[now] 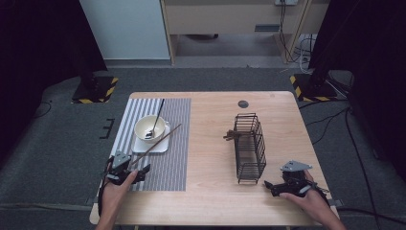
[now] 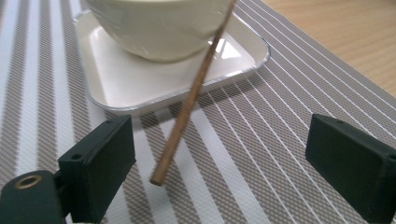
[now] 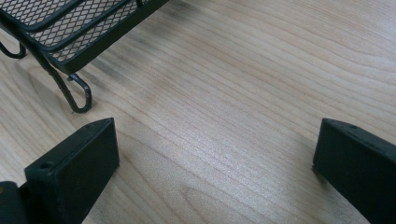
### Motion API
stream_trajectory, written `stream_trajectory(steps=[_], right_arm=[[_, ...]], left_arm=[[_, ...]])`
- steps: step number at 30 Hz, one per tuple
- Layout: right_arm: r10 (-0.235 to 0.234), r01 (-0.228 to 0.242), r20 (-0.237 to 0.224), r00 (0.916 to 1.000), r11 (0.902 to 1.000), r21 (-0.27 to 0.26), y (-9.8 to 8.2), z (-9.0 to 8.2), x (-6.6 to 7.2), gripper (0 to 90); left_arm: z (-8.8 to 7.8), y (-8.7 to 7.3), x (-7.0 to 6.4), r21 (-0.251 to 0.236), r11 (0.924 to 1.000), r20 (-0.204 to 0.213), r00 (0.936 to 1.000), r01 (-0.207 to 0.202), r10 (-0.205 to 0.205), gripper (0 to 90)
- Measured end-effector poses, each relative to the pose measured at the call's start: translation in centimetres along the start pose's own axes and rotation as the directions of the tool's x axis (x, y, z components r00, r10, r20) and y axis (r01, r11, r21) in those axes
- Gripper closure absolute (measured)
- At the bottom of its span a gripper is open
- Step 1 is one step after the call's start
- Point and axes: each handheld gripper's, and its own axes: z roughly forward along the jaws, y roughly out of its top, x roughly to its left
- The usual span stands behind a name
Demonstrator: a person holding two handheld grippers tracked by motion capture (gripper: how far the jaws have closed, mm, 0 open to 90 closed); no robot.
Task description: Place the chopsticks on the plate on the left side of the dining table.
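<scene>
On the striped placemat (image 1: pixel 163 143) at the left half of the wooden table (image 1: pixel 210 201), a thin wooden chopstick (image 2: pixel 191 95) leans with its upper part against the rim of a cream bowl (image 1: pixel 150 127) and its lower tip down on the mat, just off the near edge of the square white plate (image 2: pixel 140 84) that carries the bowl. The left gripper (image 2: pixel 219 154) sits low over the mat at its near left corner, jaws spread wide; the chopstick's tip lies between them, closer to the left jaw, and neither pad touches it. A dark spoon (image 1: pixel 157 117) rests in the bowl, its handle pointing away towards the far edge of the mat. The right gripper (image 3: pixel 215 158) rests on bare wood near the table's front right corner, its jaws also spread with nothing between them. Just beside it stands a black wire basket (image 1: pixel 250 146) with curled feet, more brown sticks (image 1: pixel 232 136) poking out of its left side. Open tabletop lies between the mat and the basket, and a bare strip runs along the near edge.
</scene>
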Motion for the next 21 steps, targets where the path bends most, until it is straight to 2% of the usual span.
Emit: stream_trajectory(steps=[3,11,16,21], right_arm=[[0.000,0.000,0.000,1.0000,1.0000,0.000,0.0,0.0,0.0,0.2],[0.000,0.000,0.000,1.0000,1.0000,0.000,0.0,0.0,0.0,0.2],[0.000,0.000,0.000,1.0000,1.0000,0.000,0.0,0.0,0.0,0.2],[-0.001,0.001,-0.001,1.0000,1.0000,0.000,0.0,0.0,0.0,0.1]], left_arm=[[0.1,0.1,-0.4,0.013,0.9994,-0.002,0.9995,-0.032,0.032,6.5],[0.1,0.7,-1.6,0.006,0.9961,-0.004,0.9961,-0.088,0.088,5.7],[0.4,1.1,-2.8,0.009,0.9879,0.002,0.9879,-0.155,0.155,5.7],[0.7,1.8,-4.1,-0.008,0.9831,0.027,0.9828,-0.183,0.183,5.8]])
